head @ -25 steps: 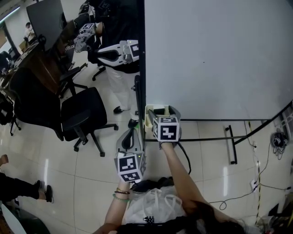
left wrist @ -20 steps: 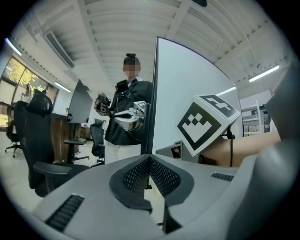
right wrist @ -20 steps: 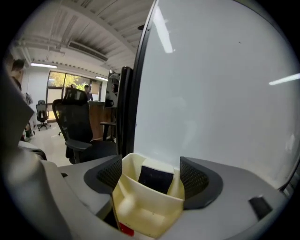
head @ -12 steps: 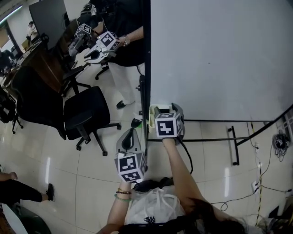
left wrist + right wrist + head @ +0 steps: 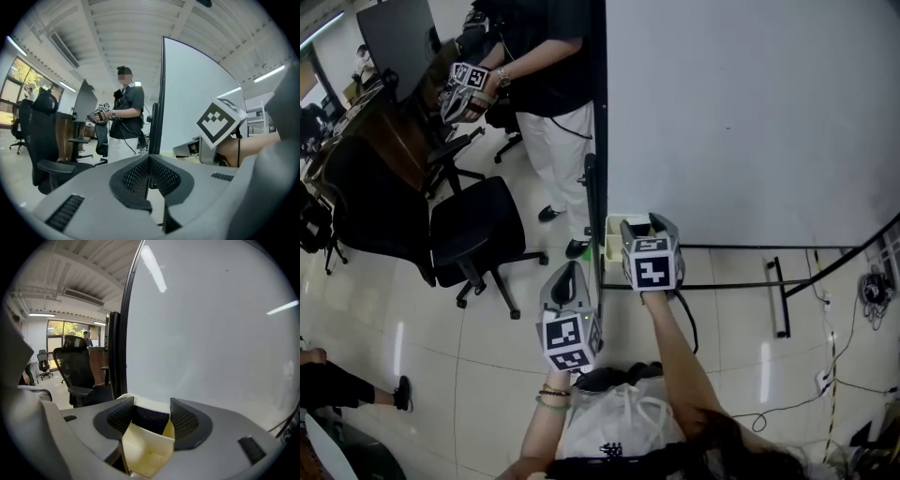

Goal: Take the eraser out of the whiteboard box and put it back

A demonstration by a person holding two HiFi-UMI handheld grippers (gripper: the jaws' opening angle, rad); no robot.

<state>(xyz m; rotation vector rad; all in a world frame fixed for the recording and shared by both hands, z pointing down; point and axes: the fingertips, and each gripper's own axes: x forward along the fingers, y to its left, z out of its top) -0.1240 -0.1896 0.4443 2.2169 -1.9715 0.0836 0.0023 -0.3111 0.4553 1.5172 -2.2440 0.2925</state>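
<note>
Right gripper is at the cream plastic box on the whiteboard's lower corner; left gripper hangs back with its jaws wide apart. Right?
Wrong on the jaws: the left gripper hangs back, but its jaws are together, empty, as the left gripper view shows. The right gripper is at the cream plastic box at the lower corner of the white whiteboard.

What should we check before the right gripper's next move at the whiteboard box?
1. Right gripper lined up over the box: ok.
2. Eraser between its jaws: ok.
3. Pads touching both sides of the eraser: ok, as far as the right gripper view shows.
4. Eraser seated in the box or already lifted: cannot tell.
5. Left gripper shut, empty and away from the box: ok.
</note>
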